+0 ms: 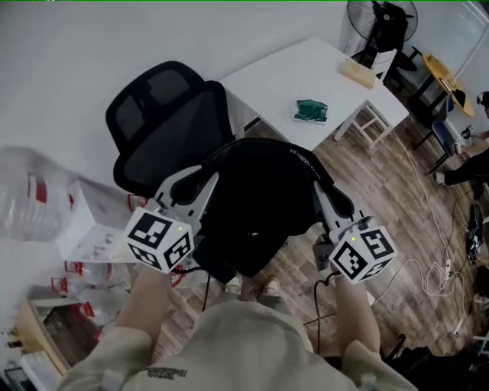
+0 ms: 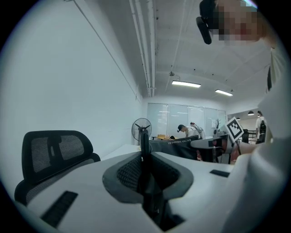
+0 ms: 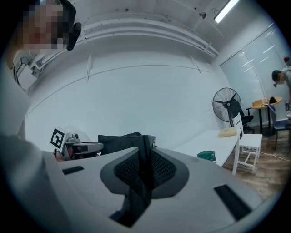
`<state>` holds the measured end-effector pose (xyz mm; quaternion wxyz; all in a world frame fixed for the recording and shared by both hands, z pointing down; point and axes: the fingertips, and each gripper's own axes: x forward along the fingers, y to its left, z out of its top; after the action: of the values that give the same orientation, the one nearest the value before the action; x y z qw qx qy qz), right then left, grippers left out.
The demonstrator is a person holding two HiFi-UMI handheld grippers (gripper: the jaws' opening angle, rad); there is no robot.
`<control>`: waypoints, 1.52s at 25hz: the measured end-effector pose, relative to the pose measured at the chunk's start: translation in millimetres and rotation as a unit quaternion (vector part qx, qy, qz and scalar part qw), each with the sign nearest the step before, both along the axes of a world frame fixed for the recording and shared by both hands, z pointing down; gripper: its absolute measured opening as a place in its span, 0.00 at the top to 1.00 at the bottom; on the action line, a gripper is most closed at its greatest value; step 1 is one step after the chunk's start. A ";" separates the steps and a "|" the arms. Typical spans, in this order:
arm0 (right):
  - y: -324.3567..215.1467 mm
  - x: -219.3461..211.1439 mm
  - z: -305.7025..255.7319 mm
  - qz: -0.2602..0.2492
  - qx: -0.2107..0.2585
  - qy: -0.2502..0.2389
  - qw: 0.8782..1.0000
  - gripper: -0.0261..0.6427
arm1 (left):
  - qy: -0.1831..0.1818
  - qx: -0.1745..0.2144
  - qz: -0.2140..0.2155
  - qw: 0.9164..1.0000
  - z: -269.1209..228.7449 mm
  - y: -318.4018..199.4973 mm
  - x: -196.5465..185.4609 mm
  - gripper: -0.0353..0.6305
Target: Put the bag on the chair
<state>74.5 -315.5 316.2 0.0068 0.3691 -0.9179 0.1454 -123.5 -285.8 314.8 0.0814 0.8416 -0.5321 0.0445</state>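
1. a white wall runs behind a wood-plank floor (image 1: 397,206). a white table (image 1: 306,72) holds a green packet (image 1: 311,111) and a beige block (image 1: 357,72), and a fan (image 1: 382,19) stands in the far corner.
2. a black mesh chair (image 1: 164,126) stands beside the table, its backrest towards the wall.
3. the black bag (image 1: 260,198) hangs between the two grippers, in front of the chair's backrest and over the seat area (whether it touches the seat cannot be told).
4. the left gripper (image 1: 200,183) is pressed together on a thin upright edge of the bag, clamped between its dark pads (image 2: 129,170) in the left gripper view.
5. the right gripper (image 1: 319,189) pinches a fold of the bag's fabric at the opposite side. in the right gripper view the cloth stands up between the pads (image 3: 161,168).
6. both grippers point roughly level, towards the chair.
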 end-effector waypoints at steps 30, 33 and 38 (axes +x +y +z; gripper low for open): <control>-135.5 -28.5 194.4 0.068 -0.061 0.058 0.994 0.87 | -0.107 -0.048 0.011 0.993 192.9 -133.3 -28.5 0.84; -138.2 -34.3 232.3 0.065 -0.080 0.071 0.992 0.87 | -0.104 -0.071 0.006 0.992 231.0 -142.9 -35.2 0.84; -142.0 -39.7 300.5 0.064 -0.114 0.085 0.988 0.87 | -0.112 -0.115 0.011 0.987 302.9 -162.4 -45.6 0.84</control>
<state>34.8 -457.6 616.7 0.1180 0.4345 -0.8660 0.2175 -169.0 -448.1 617.7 0.1167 0.8221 -0.5200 0.2005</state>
